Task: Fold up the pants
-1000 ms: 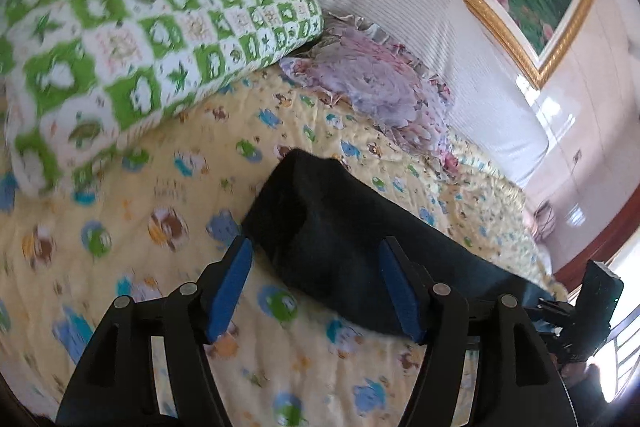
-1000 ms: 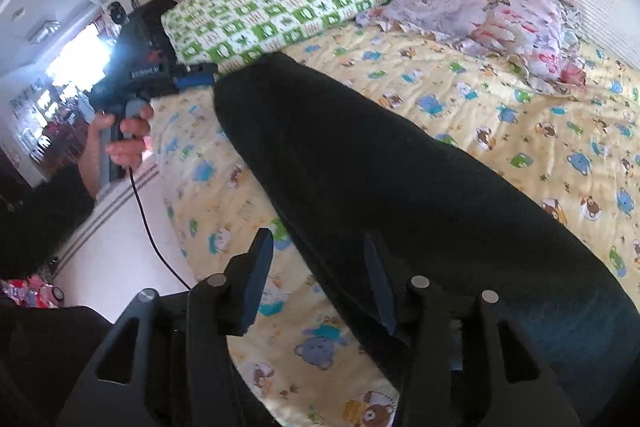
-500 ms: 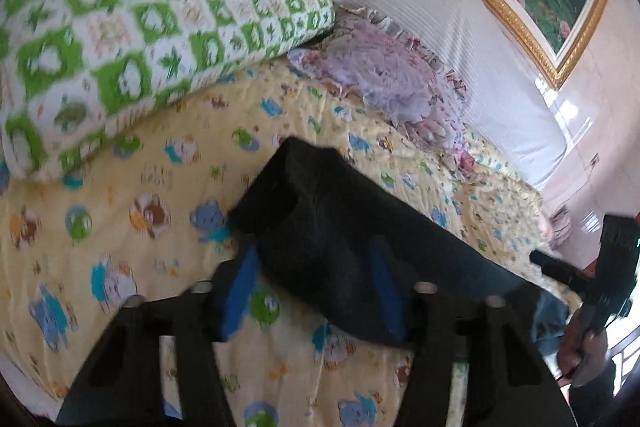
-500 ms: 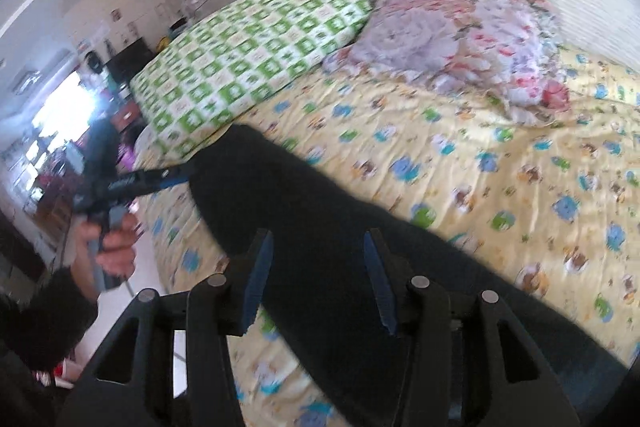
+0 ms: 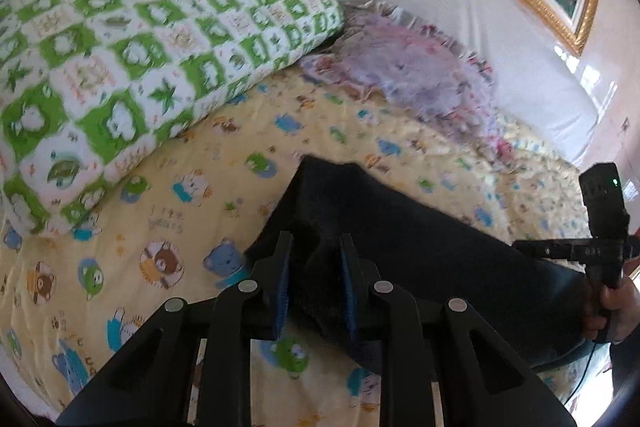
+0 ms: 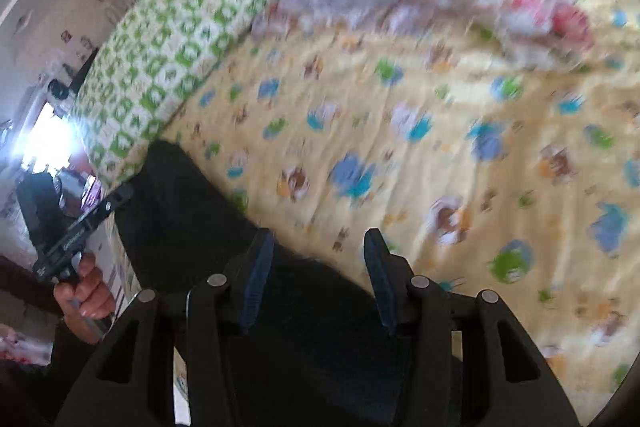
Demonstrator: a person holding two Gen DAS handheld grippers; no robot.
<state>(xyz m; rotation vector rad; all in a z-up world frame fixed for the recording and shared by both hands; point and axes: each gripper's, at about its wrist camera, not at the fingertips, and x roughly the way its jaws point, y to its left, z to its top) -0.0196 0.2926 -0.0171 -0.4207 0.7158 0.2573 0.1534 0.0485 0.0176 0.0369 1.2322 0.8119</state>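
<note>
Left wrist view is showing the left gripper [image 5: 314, 281] pinching a raised fold of the dark pants [image 5: 420, 247] between its narrowed blue pads [image 5: 282, 291]. The pants are stretching toward four o'clock across the yellow cartoon bedsheet [image 5: 140, 227], reaching the right gripper [image 5: 600, 227] held at three o'clock. A green checked pillow [image 5: 140, 39] is lying at ten o'clock, a floral pillow [image 5: 420, 75] at one o'clock. In the blurred right wrist view, the right gripper [image 6: 318, 283] is spreading its fingers wide over the pants [image 6: 192, 219], gripping nothing.
</note>
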